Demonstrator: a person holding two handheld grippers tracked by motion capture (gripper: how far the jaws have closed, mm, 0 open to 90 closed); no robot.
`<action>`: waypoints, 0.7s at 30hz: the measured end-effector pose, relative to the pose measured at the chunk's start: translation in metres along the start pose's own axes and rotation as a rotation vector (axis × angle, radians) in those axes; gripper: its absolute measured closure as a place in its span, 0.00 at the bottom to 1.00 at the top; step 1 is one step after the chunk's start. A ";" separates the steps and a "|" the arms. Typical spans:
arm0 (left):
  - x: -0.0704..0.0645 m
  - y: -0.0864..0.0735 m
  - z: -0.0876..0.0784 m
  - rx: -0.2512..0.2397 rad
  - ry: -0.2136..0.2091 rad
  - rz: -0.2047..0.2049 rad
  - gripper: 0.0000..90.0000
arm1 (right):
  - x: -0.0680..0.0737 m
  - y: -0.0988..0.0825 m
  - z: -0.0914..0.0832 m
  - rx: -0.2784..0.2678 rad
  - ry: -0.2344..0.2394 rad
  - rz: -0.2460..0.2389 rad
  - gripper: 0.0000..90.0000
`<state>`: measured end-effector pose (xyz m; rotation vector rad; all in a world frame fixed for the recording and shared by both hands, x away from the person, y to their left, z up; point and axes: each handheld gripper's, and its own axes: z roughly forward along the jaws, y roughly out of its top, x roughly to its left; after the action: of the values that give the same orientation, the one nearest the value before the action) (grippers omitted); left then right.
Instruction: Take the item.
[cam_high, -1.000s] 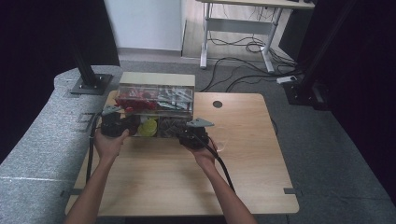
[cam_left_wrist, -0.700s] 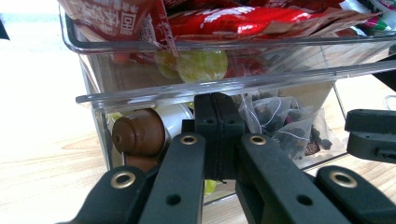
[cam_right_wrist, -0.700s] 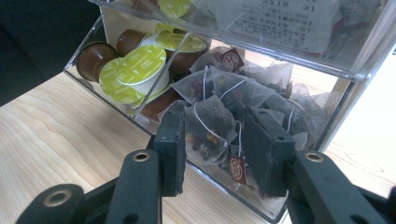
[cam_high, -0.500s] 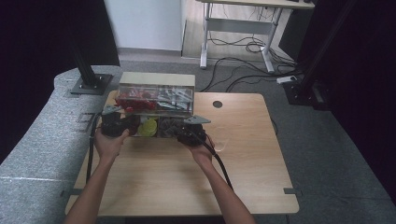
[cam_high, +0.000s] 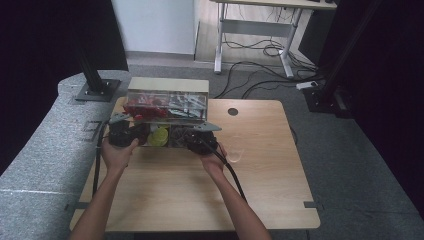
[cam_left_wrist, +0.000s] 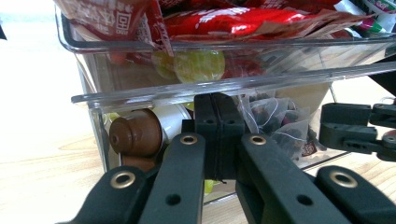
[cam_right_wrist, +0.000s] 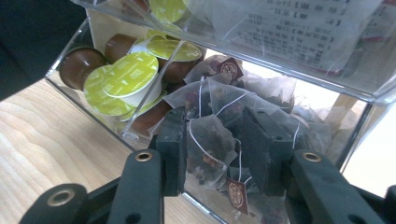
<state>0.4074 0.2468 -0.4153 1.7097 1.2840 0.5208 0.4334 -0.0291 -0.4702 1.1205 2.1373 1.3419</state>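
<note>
A clear plastic organizer stands at the table's far left, with red snack packets in its upper tier. Its lower drawer is pulled out toward me. One side of the drawer holds brown capsules with green lids; the other side holds mesh tea bags. My left gripper is shut, its jaws pressed together at the drawer's front under the clear lip. My right gripper reaches into the tea-bag compartment, and its jaws are closed on one tea bag.
The wooden table has a round cable hole at the back. The right gripper's cable trails along the forearm. A grey padded bench borders the table's left side. Black stand bases sit on the floor behind.
</note>
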 end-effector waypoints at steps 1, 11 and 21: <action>0.000 0.000 0.000 0.000 -0.001 0.000 1.00 | 0.000 0.000 0.001 -0.001 -0.005 -0.010 0.67; -0.001 0.001 0.000 0.001 0.000 0.003 1.00 | -0.001 -0.001 0.011 0.002 -0.009 0.004 0.70; -0.001 0.001 0.000 0.003 -0.001 0.006 1.00 | -0.006 -0.002 0.017 0.008 0.004 0.022 0.79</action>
<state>0.4072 0.2457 -0.4145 1.7162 1.2798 0.5215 0.4469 -0.0246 -0.4806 1.1489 2.1409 1.3473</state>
